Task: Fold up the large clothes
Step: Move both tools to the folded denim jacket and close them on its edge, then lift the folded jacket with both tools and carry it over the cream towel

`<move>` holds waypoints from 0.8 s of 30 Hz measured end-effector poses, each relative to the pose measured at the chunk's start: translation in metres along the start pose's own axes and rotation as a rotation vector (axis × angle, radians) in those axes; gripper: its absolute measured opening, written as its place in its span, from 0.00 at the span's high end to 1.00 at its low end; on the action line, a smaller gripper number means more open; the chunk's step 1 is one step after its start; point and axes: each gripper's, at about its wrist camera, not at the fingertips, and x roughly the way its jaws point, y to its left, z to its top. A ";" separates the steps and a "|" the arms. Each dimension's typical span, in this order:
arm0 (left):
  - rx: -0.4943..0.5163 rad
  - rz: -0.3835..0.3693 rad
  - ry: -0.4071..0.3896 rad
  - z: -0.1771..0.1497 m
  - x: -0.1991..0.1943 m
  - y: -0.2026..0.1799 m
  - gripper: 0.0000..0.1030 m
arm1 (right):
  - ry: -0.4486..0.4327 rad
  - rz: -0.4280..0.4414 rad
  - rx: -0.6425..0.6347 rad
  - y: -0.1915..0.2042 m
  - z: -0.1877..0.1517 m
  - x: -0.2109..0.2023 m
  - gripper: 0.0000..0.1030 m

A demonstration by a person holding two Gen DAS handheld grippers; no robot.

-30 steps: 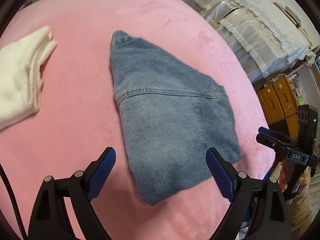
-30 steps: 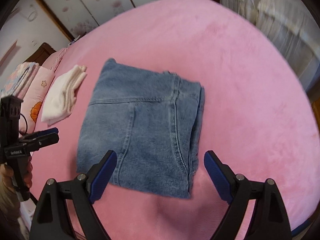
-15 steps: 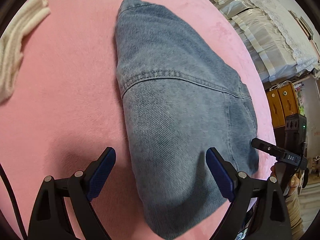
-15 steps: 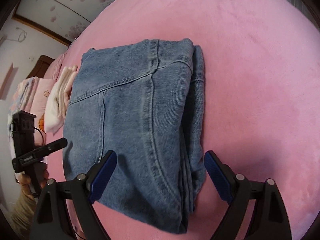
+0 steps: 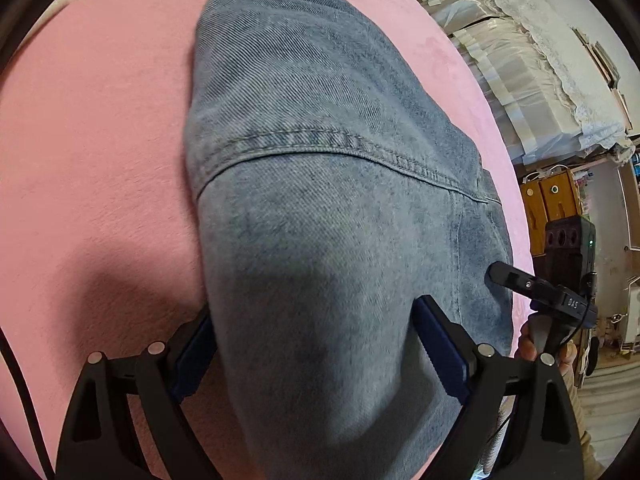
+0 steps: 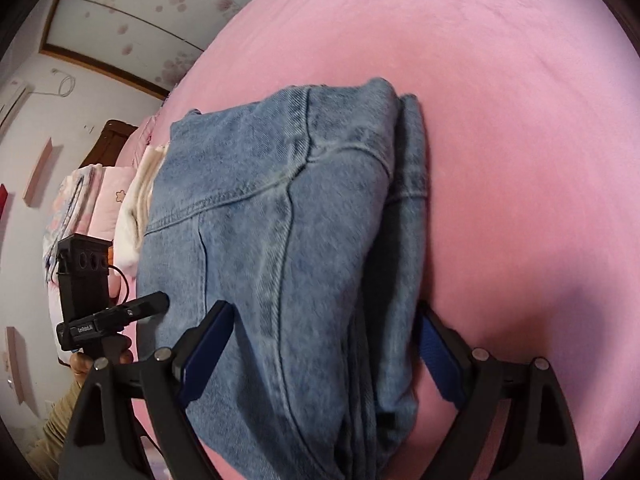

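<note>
**op:** Both my grippers are low over the folded denim jeans [image 5: 320, 208] on the pink bed cover [image 5: 92, 128]. Left gripper [image 5: 316, 344] is spread wide, straddling the near edge.

**reply:** Right one pinching?

**op:** Nope, right gripper [image 6: 324, 344] is spread too, layered fold between the pads. White folded cloth [image 6: 134, 204] sits just beyond.

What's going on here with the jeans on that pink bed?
A person is folding clothes with a handheld tool in each hand. Folded denim jeans lie on the pink bed cover. The left tool and right tool are both open, each straddling the near edge of the jeans without clamping it. A folded cream garment lies beyond.
</note>
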 end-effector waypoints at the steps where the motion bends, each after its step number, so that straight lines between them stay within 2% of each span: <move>1: 0.001 -0.004 0.003 0.001 0.003 0.000 0.08 | 0.000 0.020 -0.004 0.001 0.002 0.001 0.13; 4: -0.005 -0.012 0.010 0.005 0.014 -0.003 0.03 | 0.006 0.055 -0.017 0.005 0.006 0.008 0.12; 6: -0.003 -0.008 0.015 0.007 0.020 -0.004 0.01 | 0.025 0.035 -0.027 0.007 0.012 0.019 0.12; 13: 0.022 -0.014 0.041 0.009 0.027 -0.003 0.01 | 0.064 -0.014 -0.087 0.021 0.011 0.035 0.00; 19: 0.044 0.033 0.043 0.008 0.024 -0.008 0.02 | 0.039 -0.057 -0.110 0.032 0.009 0.042 0.01; 21: 0.046 0.074 0.022 0.007 0.024 -0.015 0.08 | 0.023 -0.069 -0.107 0.028 0.008 0.037 0.11; 23: 0.060 0.117 0.005 0.003 0.023 -0.023 0.14 | 0.006 -0.063 -0.107 0.031 0.007 0.034 0.38; 24: 0.069 0.136 -0.004 0.001 0.023 -0.029 0.19 | 0.000 -0.063 -0.103 0.029 0.006 0.030 0.41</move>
